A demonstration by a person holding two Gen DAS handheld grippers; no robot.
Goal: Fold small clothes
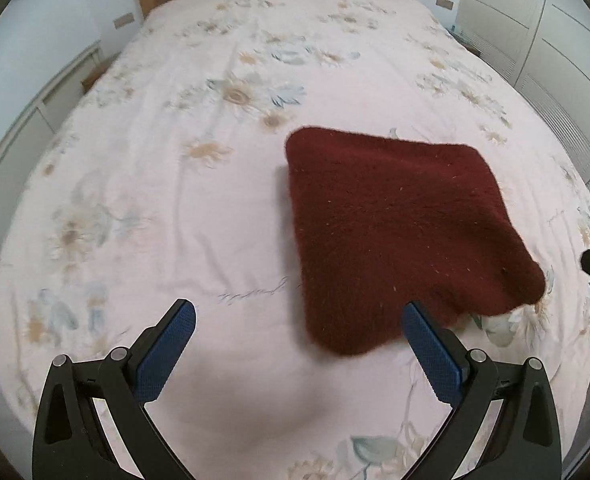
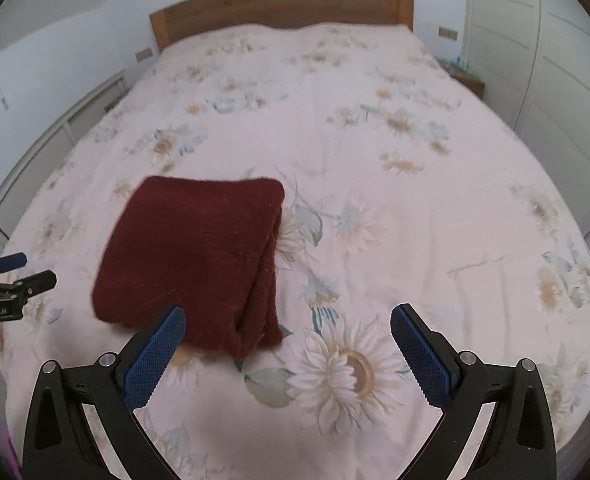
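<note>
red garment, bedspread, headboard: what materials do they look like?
Red garment: fuzzy knit, probably wool or acrylic; matte, with a hairy halo along its edges and stacked folded layers on its right side. Bedspread: thin woven fabric, likely cotton; matte, soft creases, printed pale flowers. Headboard: wood or wood veneer, going by the warm brown tone and faint grain; too blurred to say which.

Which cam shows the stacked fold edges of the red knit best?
Right wrist. There the dark red knit turns its layered edge toward the camera, so the stacked folds show. The left wrist view shows mainly its flat top, the layers barely visible.
</note>
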